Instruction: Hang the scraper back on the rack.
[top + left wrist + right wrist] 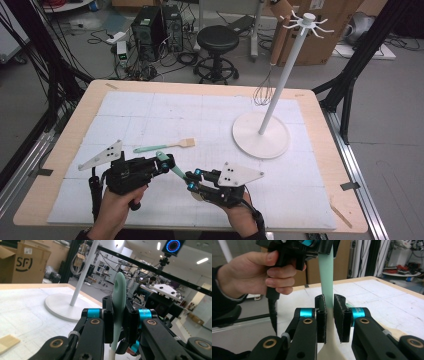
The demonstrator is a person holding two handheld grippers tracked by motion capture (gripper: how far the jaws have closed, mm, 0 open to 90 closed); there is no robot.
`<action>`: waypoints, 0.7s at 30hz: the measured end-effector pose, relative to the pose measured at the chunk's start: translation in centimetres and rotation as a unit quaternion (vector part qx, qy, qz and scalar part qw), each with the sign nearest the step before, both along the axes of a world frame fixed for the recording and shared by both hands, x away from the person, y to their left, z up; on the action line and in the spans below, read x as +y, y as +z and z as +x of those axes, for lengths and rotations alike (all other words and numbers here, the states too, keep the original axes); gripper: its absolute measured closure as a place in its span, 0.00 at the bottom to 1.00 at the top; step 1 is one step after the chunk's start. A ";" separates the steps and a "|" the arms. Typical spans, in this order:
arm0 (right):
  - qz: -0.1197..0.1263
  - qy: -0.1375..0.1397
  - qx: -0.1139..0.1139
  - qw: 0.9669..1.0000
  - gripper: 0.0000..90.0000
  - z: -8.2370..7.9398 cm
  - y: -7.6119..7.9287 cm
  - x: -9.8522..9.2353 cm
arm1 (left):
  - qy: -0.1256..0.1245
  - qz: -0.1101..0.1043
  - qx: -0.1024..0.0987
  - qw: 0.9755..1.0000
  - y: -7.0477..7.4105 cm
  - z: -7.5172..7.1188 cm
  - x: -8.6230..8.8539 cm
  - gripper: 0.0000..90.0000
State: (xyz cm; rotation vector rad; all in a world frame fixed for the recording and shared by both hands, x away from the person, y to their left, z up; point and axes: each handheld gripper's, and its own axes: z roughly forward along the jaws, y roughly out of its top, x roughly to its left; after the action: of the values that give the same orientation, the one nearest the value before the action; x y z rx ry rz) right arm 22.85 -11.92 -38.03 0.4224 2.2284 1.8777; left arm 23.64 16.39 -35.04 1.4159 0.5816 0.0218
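A spatula with a mint-green handle point(177, 172) hangs above the front of the table between my two grippers. My left gripper point(165, 162) is shut on the handle's upper end, and in the left gripper view its pads point(109, 317) press on the green handle point(119, 290). My right gripper point(191, 180) is shut lower down. The right gripper view has its jaws point(329, 300) clamped where the green handle point(326, 275) turns into the cream blade. A hand point(249, 272) holding the left gripper is at the upper left of that view.
A brush with a mint handle and tan head point(165, 146) lies on the white mat behind the grippers. A white rack point(261, 135) stands at the back right, with a whisk point(263, 92) hanging from it. A wooden strip point(341, 212) lies near the right front corner.
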 end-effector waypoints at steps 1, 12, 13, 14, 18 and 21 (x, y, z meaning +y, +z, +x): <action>0.000 0.002 0.000 1.000 0.91 0.0 0.1 0.0 | -0.003 0.002 -0.004 1.000 0.2 0.0 0.0 0.91; 0.014 0.068 0.024 0.997 0.63 0.4 1.3 -0.3 | -0.051 0.031 -0.037 0.998 1.6 -0.2 -0.1 0.91; 0.015 0.075 0.022 0.997 0.62 0.4 1.5 -0.4 | -0.058 0.034 -0.040 0.997 1.8 -0.3 -0.1 0.91; 0.015 0.085 0.022 0.996 0.59 0.5 1.7 -0.4 | -0.064 0.038 -0.044 0.996 1.9 -0.3 -0.1 0.91; 0.007 0.117 0.042 0.992 0.57 1.1 1.8 -0.5 | -0.086 0.051 -0.060 0.993 2.5 -0.4 -0.1 0.91; 0.002 0.141 0.046 0.989 0.64 1.2 1.7 -0.2 | -0.105 0.052 -0.073 0.990 2.8 -0.6 -0.1 0.91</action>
State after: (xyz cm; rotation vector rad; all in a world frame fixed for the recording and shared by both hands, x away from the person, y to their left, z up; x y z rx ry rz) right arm 24.07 -12.16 -36.33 0.2044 2.4559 2.0336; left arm 23.06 16.31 -32.19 1.5577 0.3116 -0.0124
